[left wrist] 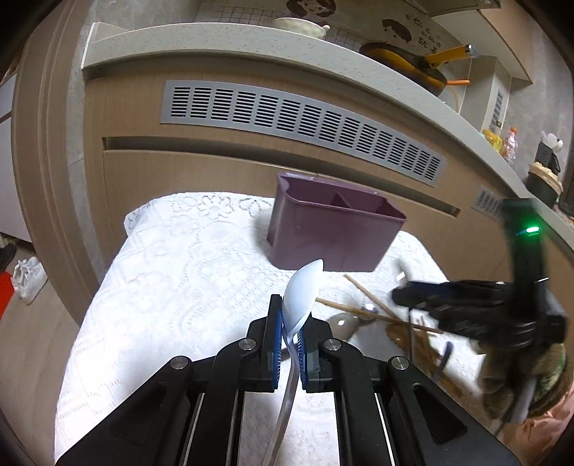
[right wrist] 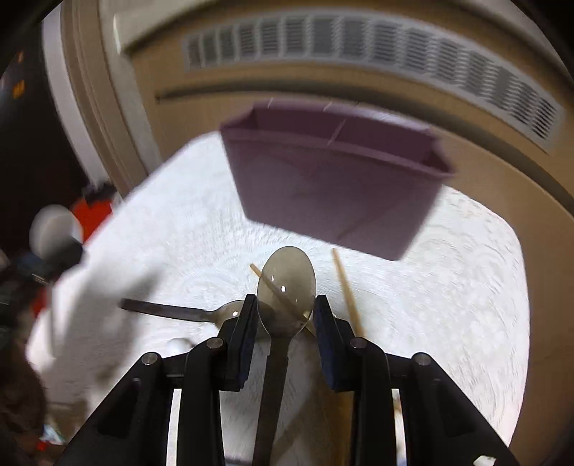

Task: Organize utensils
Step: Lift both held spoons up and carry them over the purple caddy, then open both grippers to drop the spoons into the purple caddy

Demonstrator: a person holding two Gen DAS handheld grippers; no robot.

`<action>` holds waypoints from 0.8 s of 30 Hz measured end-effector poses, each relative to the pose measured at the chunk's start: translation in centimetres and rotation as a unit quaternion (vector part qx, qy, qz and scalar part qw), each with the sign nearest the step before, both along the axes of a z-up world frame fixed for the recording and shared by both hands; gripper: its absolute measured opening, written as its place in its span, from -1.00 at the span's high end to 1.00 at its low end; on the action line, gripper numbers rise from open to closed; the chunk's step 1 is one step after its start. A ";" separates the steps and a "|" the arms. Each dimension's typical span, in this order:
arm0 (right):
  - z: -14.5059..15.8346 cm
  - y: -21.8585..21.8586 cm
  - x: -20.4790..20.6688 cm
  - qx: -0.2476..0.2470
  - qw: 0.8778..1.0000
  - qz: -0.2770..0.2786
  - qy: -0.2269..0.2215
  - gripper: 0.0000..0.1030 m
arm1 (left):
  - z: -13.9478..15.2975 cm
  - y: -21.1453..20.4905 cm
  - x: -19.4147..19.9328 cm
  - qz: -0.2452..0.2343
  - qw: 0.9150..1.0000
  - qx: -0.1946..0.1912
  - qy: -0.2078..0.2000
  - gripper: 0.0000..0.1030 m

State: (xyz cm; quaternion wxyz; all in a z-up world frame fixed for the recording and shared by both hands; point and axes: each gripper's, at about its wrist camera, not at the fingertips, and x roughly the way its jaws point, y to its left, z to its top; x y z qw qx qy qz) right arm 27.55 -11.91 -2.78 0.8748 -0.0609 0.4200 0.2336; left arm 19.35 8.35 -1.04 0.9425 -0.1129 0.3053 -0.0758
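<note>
My left gripper (left wrist: 291, 322) is shut on a clear pale-blue plastic spoon (left wrist: 303, 294), bowl up, above the white lace cloth (left wrist: 172, 286). A purple divided utensil holder (left wrist: 333, 229) stands at the cloth's far side. My right gripper (right wrist: 285, 312) holds a smoky translucent spoon (right wrist: 287, 283) between its fingers, bowl forward, in front of the holder (right wrist: 330, 179). In the left wrist view the right gripper (left wrist: 466, 308) hovers over wooden chopsticks (left wrist: 373, 312) and another spoon (left wrist: 344, 322). Chopsticks (right wrist: 346, 290) and a dark spoon (right wrist: 186, 312) lie on the cloth.
A wooden cabinet with a grey vent (left wrist: 305, 122) rises behind the table. A counter above carries a yellow-handled pan (left wrist: 412, 64) and a bowl (left wrist: 301, 25). White shoes (left wrist: 28, 276) sit on the floor at left. The right wrist view is motion-blurred.
</note>
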 end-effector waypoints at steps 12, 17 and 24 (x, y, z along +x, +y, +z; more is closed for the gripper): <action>18.5 -6.4 -1.7 0.081 0.967 -0.058 -0.234 0.44 | 15.3 -2.2 5.2 -0.047 0.984 -0.027 -0.172 0.85; 22.5 -5.8 2.7 0.074 0.951 -0.071 -0.291 0.44 | 18.0 -3.5 11.2 -0.058 0.975 -0.037 -0.210 0.85; 17.9 -5.2 9.2 0.039 0.959 -0.079 -0.270 0.44 | 13.7 -5.3 19.3 -0.077 0.978 -0.062 -0.183 0.85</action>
